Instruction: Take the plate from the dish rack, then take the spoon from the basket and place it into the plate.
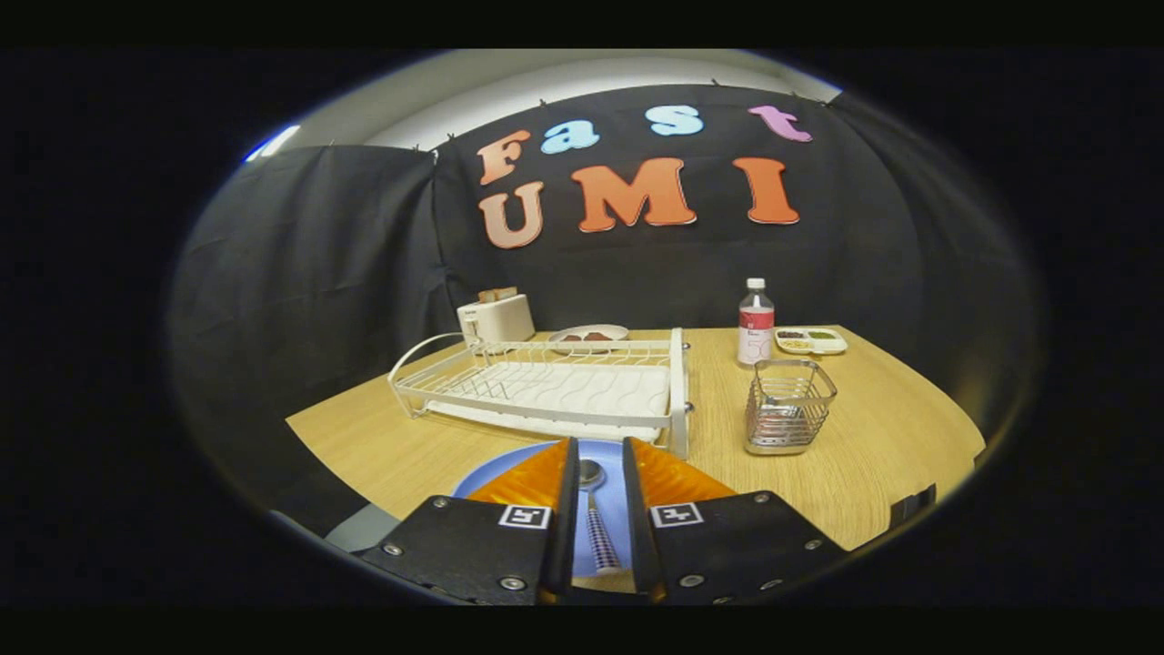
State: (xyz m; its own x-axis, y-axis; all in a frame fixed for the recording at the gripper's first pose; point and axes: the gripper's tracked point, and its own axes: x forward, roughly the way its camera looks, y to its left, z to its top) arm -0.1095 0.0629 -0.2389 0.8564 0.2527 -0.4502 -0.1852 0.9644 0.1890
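Note:
A blue plate (615, 505) lies on the wooden table just in front of the white dish rack (546, 387). A spoon (596, 523) with a patterned handle rests on the plate, its bowl pointing toward the rack. My gripper (600, 444) hovers over the plate, one finger on each side of the spoon. There is a small gap on both sides, so the fingers are open and do not press on it. The rack holds no dishes. The wire basket (787, 407) stands to the right of the rack with nothing sticking out of it.
Behind the rack stand a white toaster (496, 318) and a small plate of food (589, 337). A plastic bottle (756, 323) and a divided snack tray (809, 340) sit beyond the basket. The table's front edge runs close under the gripper.

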